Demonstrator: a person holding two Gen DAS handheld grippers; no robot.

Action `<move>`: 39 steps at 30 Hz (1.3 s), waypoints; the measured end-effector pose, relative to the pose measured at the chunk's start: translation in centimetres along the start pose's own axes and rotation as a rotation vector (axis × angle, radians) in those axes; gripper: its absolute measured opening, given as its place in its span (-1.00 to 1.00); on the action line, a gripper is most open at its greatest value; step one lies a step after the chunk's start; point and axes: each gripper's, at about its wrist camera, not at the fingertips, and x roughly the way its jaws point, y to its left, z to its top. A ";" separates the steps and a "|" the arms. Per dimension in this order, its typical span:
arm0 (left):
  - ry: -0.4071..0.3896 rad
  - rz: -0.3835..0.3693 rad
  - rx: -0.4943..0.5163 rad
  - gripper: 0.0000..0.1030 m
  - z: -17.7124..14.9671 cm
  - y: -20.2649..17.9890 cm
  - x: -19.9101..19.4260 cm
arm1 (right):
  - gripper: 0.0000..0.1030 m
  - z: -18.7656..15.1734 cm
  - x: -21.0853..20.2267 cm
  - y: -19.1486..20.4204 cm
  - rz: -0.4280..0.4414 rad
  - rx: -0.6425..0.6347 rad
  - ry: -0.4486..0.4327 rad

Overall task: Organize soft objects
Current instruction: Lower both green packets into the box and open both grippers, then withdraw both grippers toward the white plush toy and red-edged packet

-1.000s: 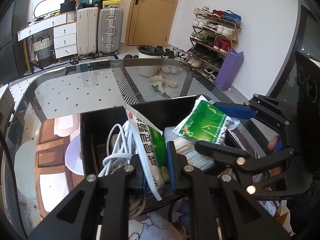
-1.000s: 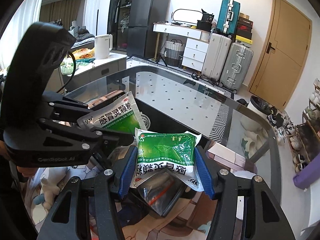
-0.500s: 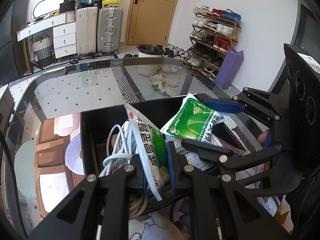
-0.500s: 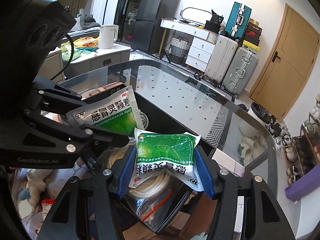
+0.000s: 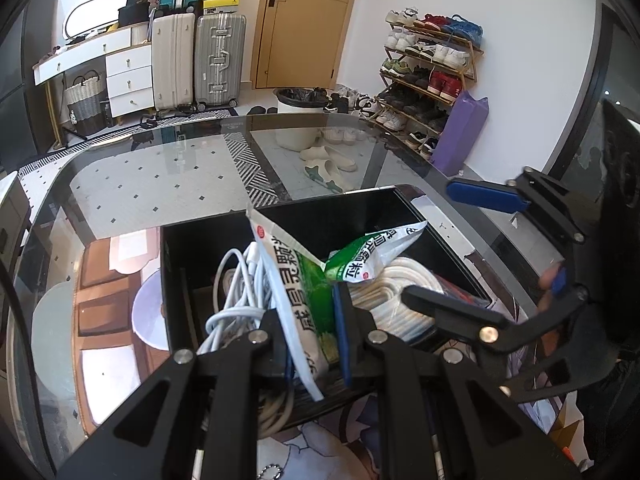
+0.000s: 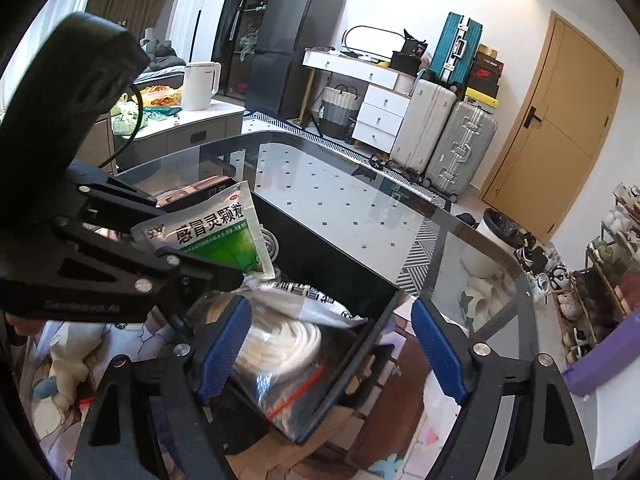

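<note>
Left wrist view shows a green-and-white medicine sachet (image 5: 298, 300) pinched upright between the fingers of the left tool (image 5: 312, 340), clenched on its lower half and held over a black bin (image 5: 404, 216), probably so it can be lowered in next. Just to its right a second sachet (image 5: 372, 256) lies loose inside the bin, slumped across a bagged coil of white rope (image 5: 396, 300); a bundle of white charging cable (image 5: 240, 292) fills the bin's left side. Right wrist view shows the right tool (image 6: 332, 340) released, its blue pads spread wide on either side of the rope bag and gripping nothing, so its sachet (image 6: 312, 304) appears to be dropped. The bin stands on a glass tabletop (image 5: 160, 176), near its front edge, beside a cartoon-printed cloth (image 6: 60, 364). Suitcases (image 5: 200, 60) and a shoe rack (image 5: 424, 80) stand well beyond.
</note>
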 end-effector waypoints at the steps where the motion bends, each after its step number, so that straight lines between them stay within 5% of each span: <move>1: 0.000 -0.005 -0.005 -0.73 0.0 0.0 0.0 | 0.64 -0.1 -0.3 0.0 -0.004 0.006 -0.004; 8: 0.010 -0.006 -0.006 -0.64 0.3 -0.5 0.0 | 0.66 -1.4 -2.3 -0.5 -0.017 0.052 -0.008; 11: 0.000 -0.023 0.006 -0.03 0.2 -0.7 -0.7 | 0.68 -1.9 -2.9 -0.4 -0.016 0.067 -0.001; 18: -0.032 -0.002 0.043 0.11 -0.5 -1.1 -3.7 | 0.88 -3.6 -5.1 0.1 -0.005 0.111 -0.005; 20: -0.041 0.026 0.040 0.46 -1.0 -0.9 -4.6 | 0.92 -4.0 -5.5 0.3 0.007 0.123 0.002; 21: -0.055 0.047 0.034 0.79 -1.3 -0.8 -5.1 | 0.93 -4.1 -5.5 0.4 0.010 0.131 0.007; 23: -0.098 0.076 0.017 0.98 -1.8 -0.4 -6.2 | 0.98 -4.4 -5.7 0.8 0.019 0.147 0.016; 31: -0.115 0.184 0.046 1.00 -4.6 -0.3 -8.5 | 0.99 -5.2 -5.7 3.0 0.090 0.164 0.051; 39: -0.070 0.181 0.015 1.00 -8.9 0.0 -9.2 | 0.99 -6.1 -6.1 5.1 0.147 0.157 0.070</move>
